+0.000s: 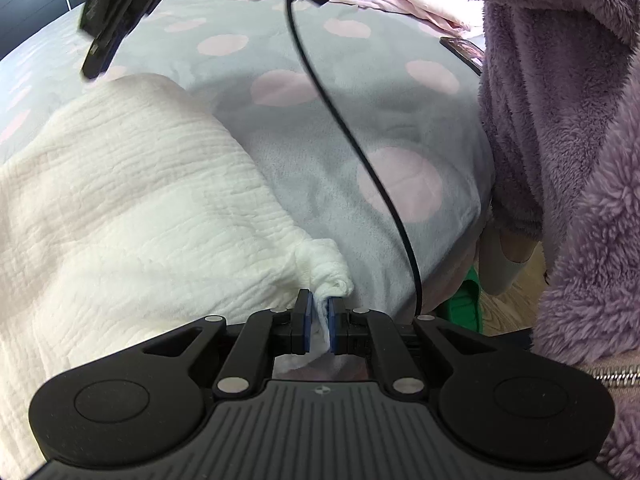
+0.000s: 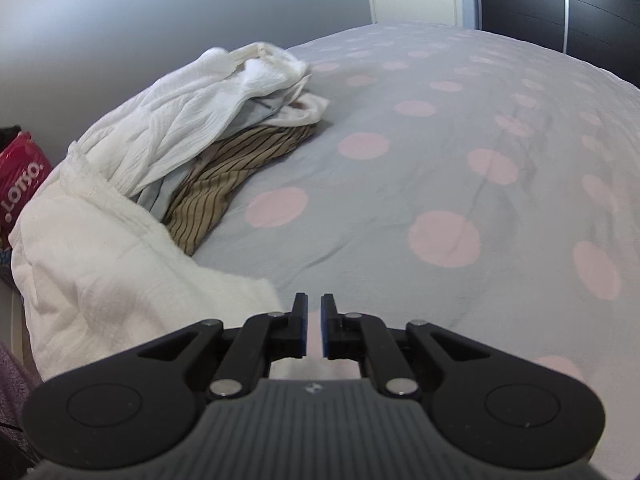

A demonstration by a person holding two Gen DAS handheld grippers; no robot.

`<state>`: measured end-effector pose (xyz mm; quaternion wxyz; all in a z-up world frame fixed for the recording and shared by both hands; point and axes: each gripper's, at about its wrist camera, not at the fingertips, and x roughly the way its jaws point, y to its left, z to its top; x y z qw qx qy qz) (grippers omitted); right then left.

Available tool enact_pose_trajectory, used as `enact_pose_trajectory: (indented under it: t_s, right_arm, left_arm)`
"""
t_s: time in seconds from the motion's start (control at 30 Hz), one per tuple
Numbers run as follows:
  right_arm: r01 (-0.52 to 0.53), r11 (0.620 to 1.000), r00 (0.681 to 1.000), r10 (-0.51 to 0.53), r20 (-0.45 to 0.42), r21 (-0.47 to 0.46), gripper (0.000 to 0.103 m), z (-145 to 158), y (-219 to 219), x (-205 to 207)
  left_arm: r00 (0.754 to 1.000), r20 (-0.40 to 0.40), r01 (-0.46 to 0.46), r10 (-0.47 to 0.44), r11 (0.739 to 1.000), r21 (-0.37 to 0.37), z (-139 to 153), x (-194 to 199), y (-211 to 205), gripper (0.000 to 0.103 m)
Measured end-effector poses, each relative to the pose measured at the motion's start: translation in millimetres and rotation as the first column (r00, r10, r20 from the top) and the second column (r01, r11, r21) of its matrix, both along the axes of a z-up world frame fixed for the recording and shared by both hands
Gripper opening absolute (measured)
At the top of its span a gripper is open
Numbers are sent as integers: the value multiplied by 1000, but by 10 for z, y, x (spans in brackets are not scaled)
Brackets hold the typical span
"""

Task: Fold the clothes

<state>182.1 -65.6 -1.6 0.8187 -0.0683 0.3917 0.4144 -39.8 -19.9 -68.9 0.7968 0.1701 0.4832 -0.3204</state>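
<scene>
A white crinkled garment point(image 1: 132, 208) lies spread on the grey bed cover with pink dots point(image 1: 320, 152). My left gripper point(image 1: 319, 303) is shut on a bunched corner of this garment at its near right end. In the right wrist view the same white garment point(image 2: 112, 280) lies at the lower left. My right gripper point(image 2: 314, 304) hovers above the bed beside the garment's edge, jaws nearly closed with a narrow gap and nothing between them. It also shows in the left wrist view point(image 1: 96, 64), held by a hand at the top left.
A pile of clothes point(image 2: 224, 120), white, grey and brown-striped, lies at the bed's far left. A black cable point(image 1: 360, 152) hangs across the left wrist view. The person's purple fleece sleeve point(image 1: 568, 140) fills the right. A phone point(image 1: 464, 54) lies on the bed. A red bag point(image 2: 20, 184) stands beside the bed.
</scene>
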Motion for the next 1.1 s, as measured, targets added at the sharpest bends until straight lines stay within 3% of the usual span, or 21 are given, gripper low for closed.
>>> enact_pose_trajectory:
  t_s: [0.1, 0.23, 0.3, 0.47, 0.73, 0.8, 0.97, 1.1]
  right_arm:
    - [-17, 1000, 999, 17, -34, 6, 10, 32, -171, -25]
    - [-89, 994, 995, 87, -45, -55, 13, -84, -272, -198]
    - [-131, 989, 991, 128, -49, -69, 33, -164, -312, -312]
    - [-243, 969, 969, 240, -63, -42, 32, -215, -371, -574]
    - [-346, 933, 938, 345, -25, -99, 33, -289, -215, -780]
    - [-334, 936, 942, 334, -25, -106, 29, -320, -182, -765]
    - [-287, 958, 956, 287, -64, 17, 31, -119, -334, -574]
    - [-184, 982, 981, 186, -51, 34, 26, -90, -395, -415]
  left_arm:
    - [1000, 2, 2, -2, 1000, 1, -1, -4, 9, 6]
    - [1000, 8, 9, -9, 1000, 9, -13, 26, 49, 6]
    - [1000, 13, 14, -14, 1000, 16, -28, 21, 41, 6]
    - [1000, 20, 20, -20, 999, 29, -48, -6, 2, 6]
    - [999, 22, 25, -26, 999, 46, -70, 19, 12, 6]
    - [999, 21, 25, -26, 999, 46, -64, 20, 47, 6]
    - [999, 24, 28, -29, 998, 49, -62, 20, 54, 6]
    - [999, 20, 31, -32, 998, 46, -70, 39, 68, 6]
